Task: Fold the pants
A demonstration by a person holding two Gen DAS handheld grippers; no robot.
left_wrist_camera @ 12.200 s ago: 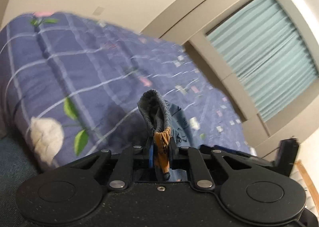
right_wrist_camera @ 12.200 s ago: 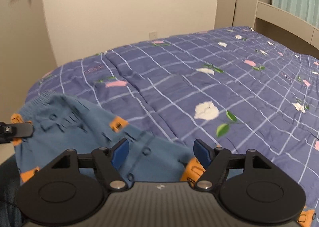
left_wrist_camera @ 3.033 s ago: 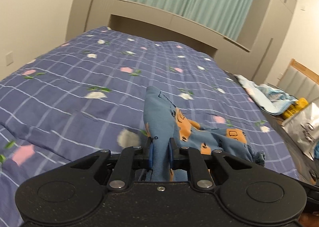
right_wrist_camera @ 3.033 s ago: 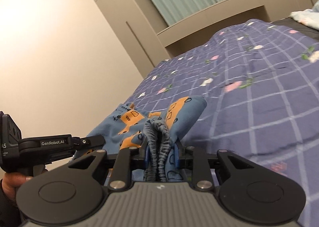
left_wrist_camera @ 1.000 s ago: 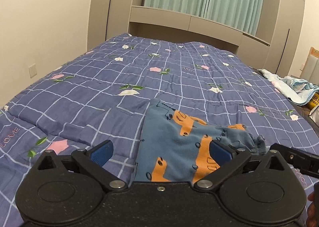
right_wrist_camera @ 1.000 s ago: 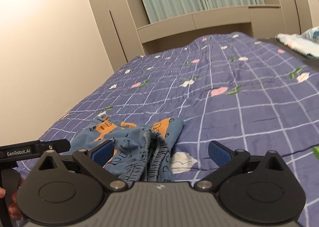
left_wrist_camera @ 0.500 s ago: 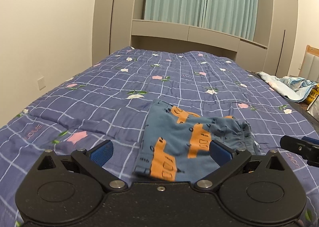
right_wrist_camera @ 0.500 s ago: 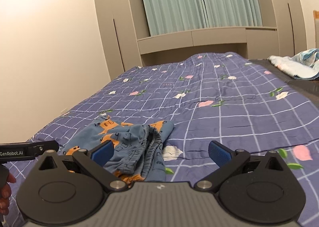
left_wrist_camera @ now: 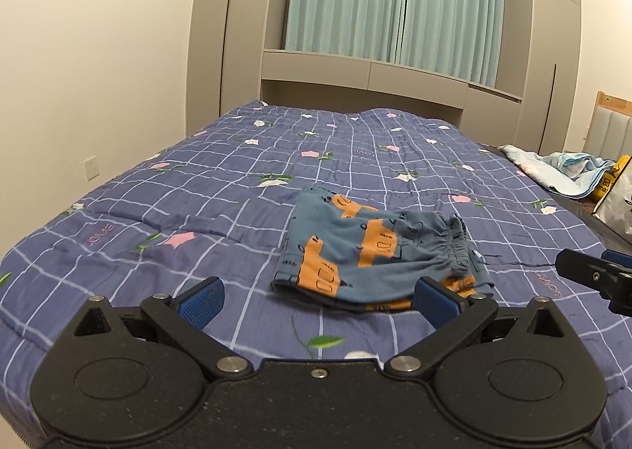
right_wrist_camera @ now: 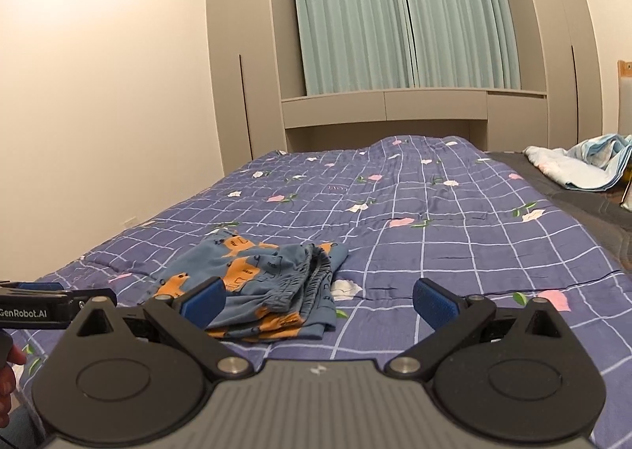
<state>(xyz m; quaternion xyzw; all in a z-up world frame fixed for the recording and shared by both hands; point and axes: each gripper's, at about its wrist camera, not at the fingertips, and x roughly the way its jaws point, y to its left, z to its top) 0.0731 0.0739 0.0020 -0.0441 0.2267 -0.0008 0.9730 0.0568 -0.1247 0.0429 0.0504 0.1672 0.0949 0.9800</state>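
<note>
The left gripper [left_wrist_camera: 318, 297] and the right gripper [right_wrist_camera: 318, 297] both stand spread wide, holding nothing. Three seconds ago each pinched the blue pants with orange car print [left_wrist_camera: 375, 251]; these now lie folded near the close edge of the purple checked floral bedspread [left_wrist_camera: 221, 212], with bare cover all round them.

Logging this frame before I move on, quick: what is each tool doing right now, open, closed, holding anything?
Left tool: open, holding nothing; the pants lie on the bed.
Right tool: open, holding nothing.
</note>
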